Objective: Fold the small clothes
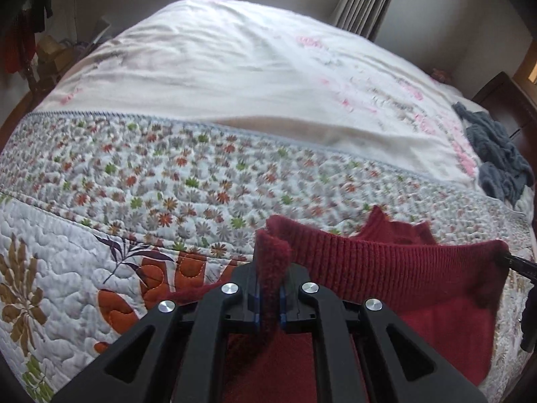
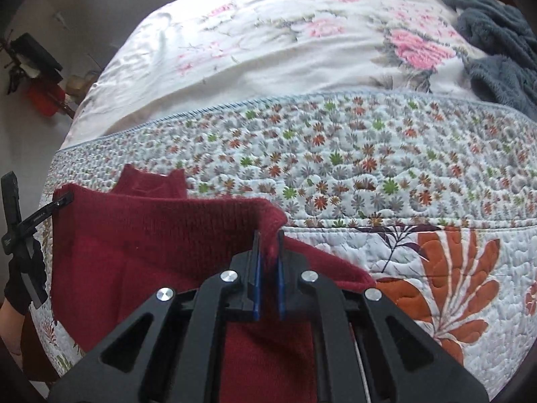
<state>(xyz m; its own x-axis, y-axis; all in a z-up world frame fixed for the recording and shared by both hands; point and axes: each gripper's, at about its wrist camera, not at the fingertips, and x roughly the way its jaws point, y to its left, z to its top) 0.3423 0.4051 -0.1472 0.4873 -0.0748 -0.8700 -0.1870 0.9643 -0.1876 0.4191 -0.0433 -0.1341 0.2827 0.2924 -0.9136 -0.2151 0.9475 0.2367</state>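
Note:
A dark red knitted garment (image 1: pixel 386 268) lies on the quilted bed, its ribbed hem stretched between both grippers. My left gripper (image 1: pixel 268 262) is shut on the hem's left corner, which bunches up between the blue pads. My right gripper (image 2: pixel 268 245) is shut on the hem's other corner (image 2: pixel 268 215). In the right wrist view the red garment (image 2: pixel 151 235) spreads leftward to the left gripper (image 2: pixel 63 199), held by a gloved hand (image 2: pixel 23 278). In the left wrist view the right gripper's tip (image 1: pixel 513 262) shows at the hem's far right end.
A floral quilt (image 1: pixel 134 184) covers the near bed, with a white flowered sheet (image 2: pixel 268 50) beyond it. A grey-blue fluffy cloth (image 1: pixel 496 154) lies at the bed's right side. A curtain (image 1: pixel 365 0) hangs at the back; clutter (image 2: pixel 43 97) stands on the floor to the left.

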